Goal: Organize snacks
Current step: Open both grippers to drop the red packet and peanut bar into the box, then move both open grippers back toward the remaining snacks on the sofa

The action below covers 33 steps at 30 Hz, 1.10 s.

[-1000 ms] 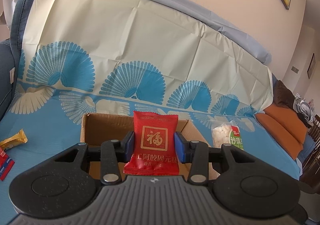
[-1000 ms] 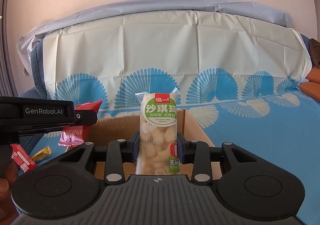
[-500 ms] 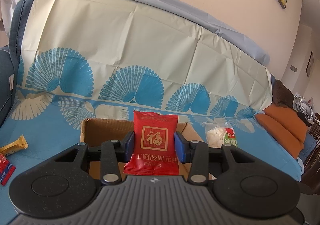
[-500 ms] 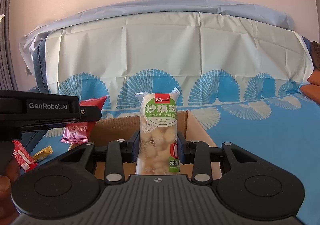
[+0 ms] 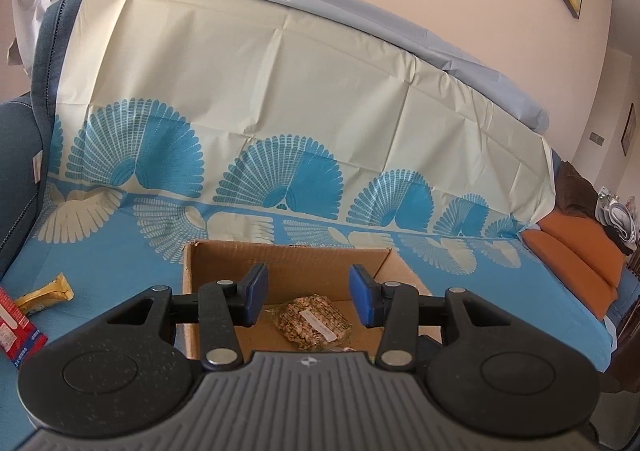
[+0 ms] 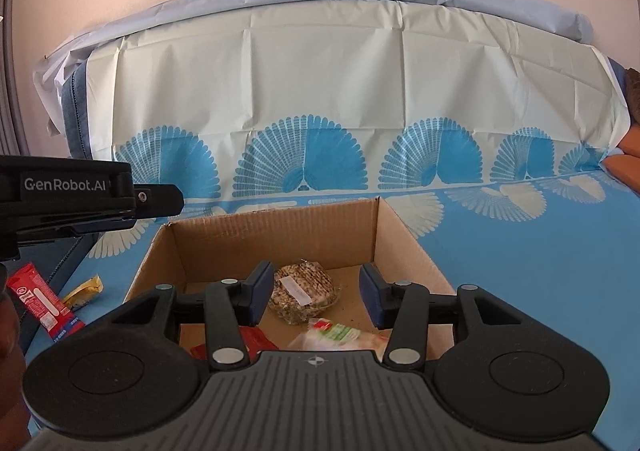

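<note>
Both grippers hover over an open cardboard box [image 5: 288,263] on the blue patterned cover. My left gripper [image 5: 308,299] is open with nothing between its blue pads. My right gripper [image 6: 316,297] is open too, its jaws still opening, and nothing is between them. In the box [image 6: 276,239] a clear-wrapped seed bar [image 6: 300,291] lies flat, also seen in the left wrist view [image 5: 312,321]. In front of it lie the red packet [image 6: 256,341] and the green-and-white sachima pack [image 6: 340,335], both partly hidden by the right gripper's body.
Left of the box, on the cover, lie a yellow wrapped snack [image 6: 84,291] and a red stick pack [image 6: 40,303]. The left gripper's black housing [image 6: 68,191] juts in from the left. The draped sofa back [image 5: 280,91] rises behind the box; orange cushions [image 5: 572,263] sit far right.
Both grippers have let go. The red packet left the left jaws and the sachima pack left the right jaws; both now lie in the box.
</note>
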Each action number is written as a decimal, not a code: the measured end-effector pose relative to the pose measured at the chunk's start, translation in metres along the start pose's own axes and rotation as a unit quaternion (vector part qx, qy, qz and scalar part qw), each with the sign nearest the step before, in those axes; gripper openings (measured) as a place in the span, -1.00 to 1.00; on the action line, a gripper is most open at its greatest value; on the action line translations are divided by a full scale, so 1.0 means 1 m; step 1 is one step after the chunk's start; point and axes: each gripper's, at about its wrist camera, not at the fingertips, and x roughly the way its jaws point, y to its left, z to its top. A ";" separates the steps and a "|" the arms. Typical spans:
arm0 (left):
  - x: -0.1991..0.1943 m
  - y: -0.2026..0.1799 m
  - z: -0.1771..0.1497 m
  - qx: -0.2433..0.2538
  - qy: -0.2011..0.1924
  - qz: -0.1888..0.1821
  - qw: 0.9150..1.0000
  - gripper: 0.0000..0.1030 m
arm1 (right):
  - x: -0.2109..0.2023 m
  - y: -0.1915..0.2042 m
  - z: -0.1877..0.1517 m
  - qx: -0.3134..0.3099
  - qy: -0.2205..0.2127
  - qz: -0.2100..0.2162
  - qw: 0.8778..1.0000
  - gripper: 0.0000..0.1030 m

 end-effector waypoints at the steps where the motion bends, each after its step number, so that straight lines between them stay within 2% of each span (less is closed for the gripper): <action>1: -0.002 0.003 0.000 0.001 0.000 0.005 1.000 -0.06 | 0.000 0.000 0.000 0.001 0.001 0.002 1.000 -0.03; 7: -0.020 0.021 -0.003 0.016 -0.005 0.047 0.999 -0.06 | 0.002 0.010 0.000 0.022 0.009 0.023 0.999 -0.03; 12: -0.062 0.048 -0.005 0.033 -0.027 0.088 0.995 -0.07 | -0.001 0.031 -0.003 0.045 0.014 0.056 0.997 -0.03; 14: -0.079 0.058 -0.008 0.063 -0.029 0.103 0.992 -0.07 | -0.004 0.044 -0.003 0.045 0.012 0.074 0.996 -0.03; 16: -0.096 0.066 -0.012 0.109 -0.037 0.120 0.986 -0.07 | -0.009 0.057 -0.005 0.040 0.008 0.095 0.995 -0.03; 17: -0.104 0.070 -0.013 0.123 -0.042 0.129 0.983 -0.07 | -0.012 0.063 -0.005 0.036 0.006 0.104 0.994 -0.07; 20: -0.121 0.084 -0.015 0.125 -0.058 0.141 0.980 -0.07 | -0.019 0.078 -0.006 0.029 0.000 0.138 0.990 -0.30; 23: -0.124 0.092 -0.026 0.137 -0.059 0.150 0.977 -0.07 | -0.025 0.090 -0.005 0.017 -0.009 0.165 0.986 -0.45; 25: -0.125 0.097 -0.037 0.149 -0.069 0.157 0.974 -0.07 | -0.026 0.096 -0.005 0.013 -0.012 0.180 0.984 -0.46; 27: -0.121 0.107 -0.047 0.141 -0.068 0.160 0.975 -0.06 | -0.025 0.100 -0.006 0.014 -0.006 0.194 0.981 -0.46; 33: -0.083 0.143 -0.064 0.105 -0.019 0.186 0.977 -0.04 | -0.016 0.109 -0.010 0.023 0.022 0.224 0.974 -0.43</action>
